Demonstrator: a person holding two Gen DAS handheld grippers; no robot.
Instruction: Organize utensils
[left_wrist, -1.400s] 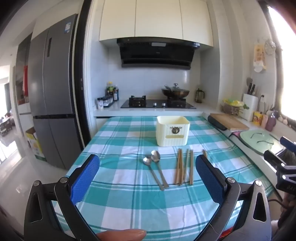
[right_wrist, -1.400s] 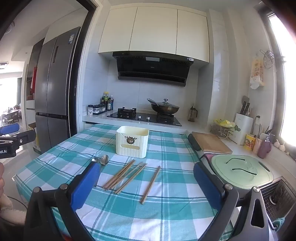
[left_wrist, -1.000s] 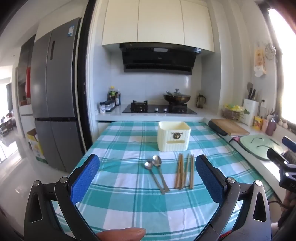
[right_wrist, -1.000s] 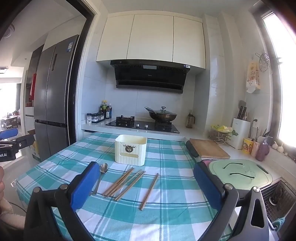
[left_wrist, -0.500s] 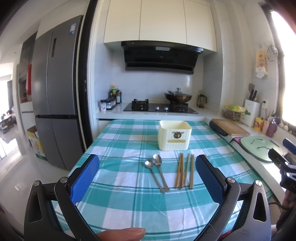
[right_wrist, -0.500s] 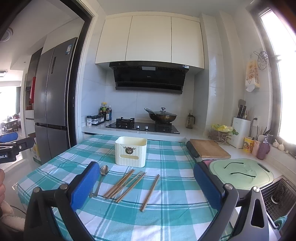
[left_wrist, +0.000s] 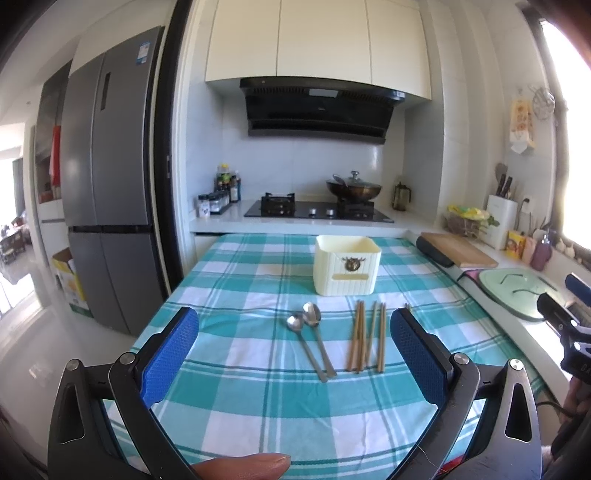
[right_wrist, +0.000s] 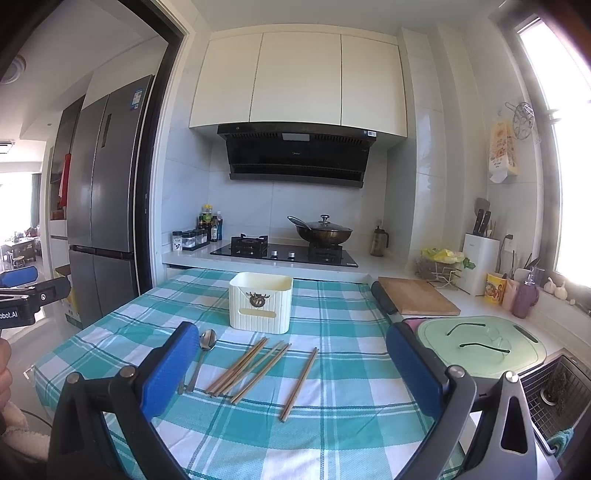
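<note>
Above table (left_wrist: 258, 406), both tongs (left_wrist: 294, 352) (right_wrist: 291, 369) spread empty; view slightly raised since earlier.

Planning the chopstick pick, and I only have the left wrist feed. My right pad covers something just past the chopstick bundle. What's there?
Observer: One more chopstick, lying alone on the cloth, apart from the bundle and to its right.
Operator: Is the other tool open? I see only its edge.
Observer: Right gripper is open, with nothing between its pads.
Operator: Anything at the counter's near right end?
Observer: A sink with a wire rack, just past the green lid.
</note>
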